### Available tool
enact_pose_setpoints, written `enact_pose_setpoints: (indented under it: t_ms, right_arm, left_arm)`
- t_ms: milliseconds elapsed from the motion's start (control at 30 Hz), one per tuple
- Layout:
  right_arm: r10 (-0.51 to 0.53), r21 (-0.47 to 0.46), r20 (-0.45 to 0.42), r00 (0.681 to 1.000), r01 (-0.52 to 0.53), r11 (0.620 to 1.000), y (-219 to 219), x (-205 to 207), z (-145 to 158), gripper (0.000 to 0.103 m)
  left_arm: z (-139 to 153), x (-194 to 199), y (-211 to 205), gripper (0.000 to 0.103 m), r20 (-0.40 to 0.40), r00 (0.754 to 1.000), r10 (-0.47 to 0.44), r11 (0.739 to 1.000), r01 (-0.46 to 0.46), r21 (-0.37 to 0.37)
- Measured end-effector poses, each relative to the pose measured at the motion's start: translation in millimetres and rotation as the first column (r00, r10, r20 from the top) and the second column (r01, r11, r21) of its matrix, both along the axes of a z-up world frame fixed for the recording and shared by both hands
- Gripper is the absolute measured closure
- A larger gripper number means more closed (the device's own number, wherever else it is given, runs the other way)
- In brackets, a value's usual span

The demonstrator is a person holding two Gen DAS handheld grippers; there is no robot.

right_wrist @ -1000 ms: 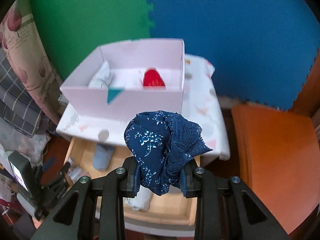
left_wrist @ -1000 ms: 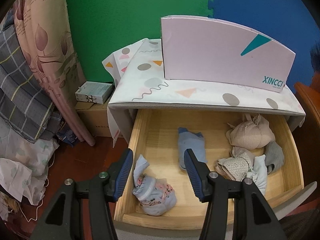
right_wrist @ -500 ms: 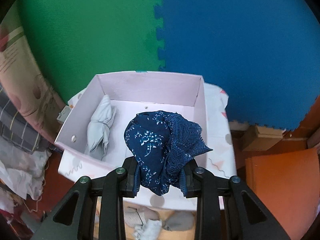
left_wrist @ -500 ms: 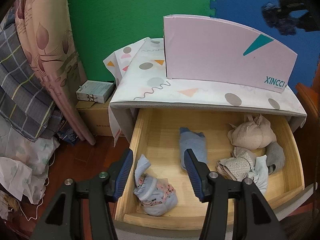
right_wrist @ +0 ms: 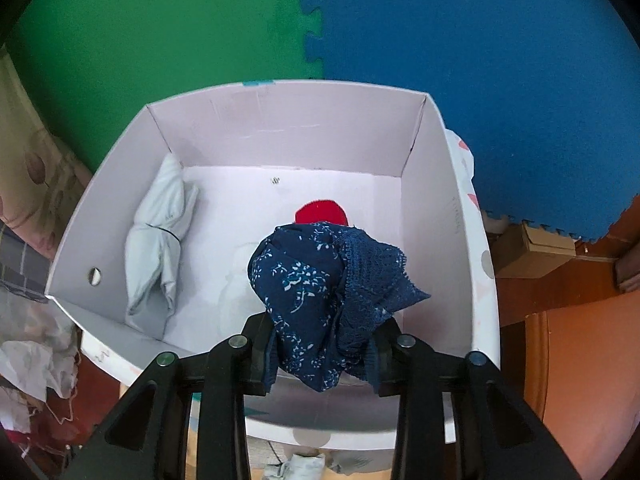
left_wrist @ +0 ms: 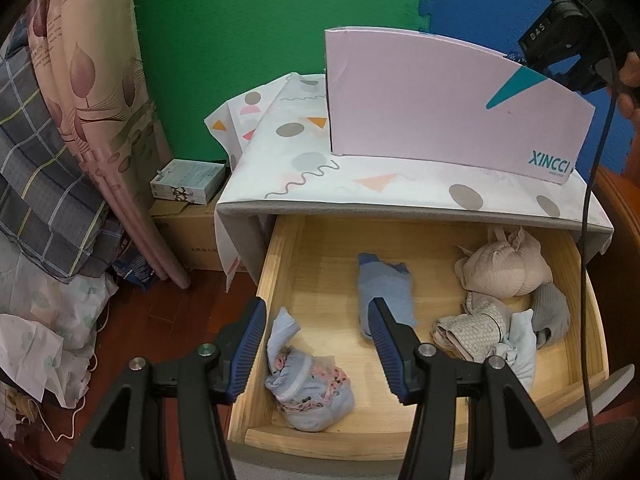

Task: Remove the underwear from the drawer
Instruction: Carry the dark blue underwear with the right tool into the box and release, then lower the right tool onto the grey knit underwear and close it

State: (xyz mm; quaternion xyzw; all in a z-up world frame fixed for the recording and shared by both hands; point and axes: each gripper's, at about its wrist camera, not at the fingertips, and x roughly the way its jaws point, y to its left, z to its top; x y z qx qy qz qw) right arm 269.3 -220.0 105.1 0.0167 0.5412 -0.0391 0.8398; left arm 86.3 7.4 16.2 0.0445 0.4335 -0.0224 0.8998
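Green and blue foam mats back a small cabinet draped in a patterned cloth [left_wrist: 360,176]. Nearest, the left gripper [left_wrist: 316,340] hangs with jaws wide apart and empty above the open wooden drawer [left_wrist: 320,280], over a pale blue floral bundle [left_wrist: 308,384] at its front left corner; a blue sock [left_wrist: 384,292] lies mid-drawer, beige underwear [left_wrist: 504,268] at the right edge. The right gripper [right_wrist: 320,344] is clamped on navy lace underwear [right_wrist: 320,280] above the pink box [right_wrist: 280,128] on the cabinet top. Inside lie a grey roll [right_wrist: 160,240] at the left wall and a red item [right_wrist: 320,212].
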Motion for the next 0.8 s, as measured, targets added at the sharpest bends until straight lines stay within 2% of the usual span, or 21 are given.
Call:
enact_pose_setpoints:
  t_ms: [200,367,467,633,800]
  right_arm:
    - [-0.013,0.020,0.001,1.000,0.013,1.000,-3.9,3.5,-1.4,0.062]
    - [0.010,0.013,0.025,1.000,-0.011,1.000,-1.0,-1.8,15.1,0.053]
    - [0.022,0.030,0.052,0.998,-0.024,0.999,-0.3,-12.4,31.7,0.053]
    - [0.067,0.045,0.055,0.996,-0.069,0.997,2.0,-48.7,52.9,0.053]
    - [0.097,0.060,0.006,0.995,-0.097,0.993,-3.4,-96.3,49.4,0.053]
  left_arm:
    - [-1.4,0.6,-2.1,0.049,-0.004,1.000,-0.004,1.000,0.004,0.013]
    - [-1.7,1.5,0.0,0.049,-0.007,1.000,0.008,1.000,-0.008,0.005]
    - [-2.4,1.8,0.6,0.049,-0.011,1.000,0.009,1.000,-0.009,0.006]
    - [-2.8,2.0,1.8,0.049,-0.013,1.000,0.017,1.000,-0.017,0.005]
    - [-3.0,1.9,1.2,0.049,-0.016,1.000,0.018,1.000,-0.018,0.006]
